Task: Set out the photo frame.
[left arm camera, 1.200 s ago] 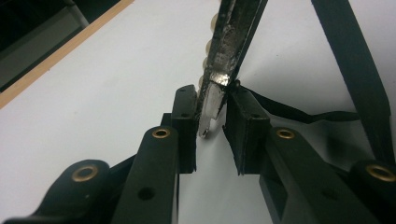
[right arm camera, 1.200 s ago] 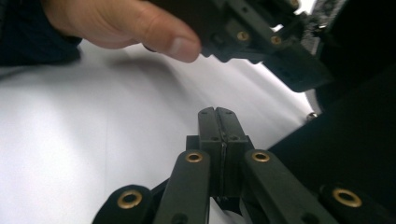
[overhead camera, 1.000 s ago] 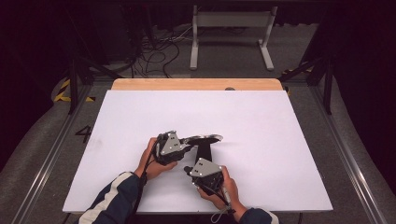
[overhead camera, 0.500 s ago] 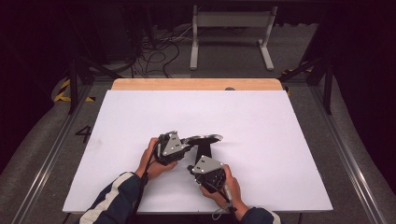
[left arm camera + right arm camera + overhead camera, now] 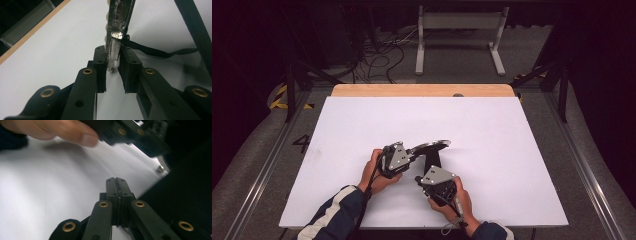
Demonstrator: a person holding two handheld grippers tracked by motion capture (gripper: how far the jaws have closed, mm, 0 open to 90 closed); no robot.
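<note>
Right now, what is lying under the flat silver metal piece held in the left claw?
Under the flat silver metal piece lie the white table sheet and a thin black strap. Its near end is covered by the claw pads.

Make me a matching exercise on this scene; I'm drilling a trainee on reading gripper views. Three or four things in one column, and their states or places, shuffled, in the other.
1. left hand-held gripper
2. right hand-held gripper
3. black strap
4. wooden strip

a. jaws together
b. along the table's far edge
c. metal piece between its jaws
d. trails from the metal piece over the white table

Pairs: 1-c, 2-a, 3-d, 4-b. The left hand-held gripper's jaws have just been closing on the metal piece.
</note>
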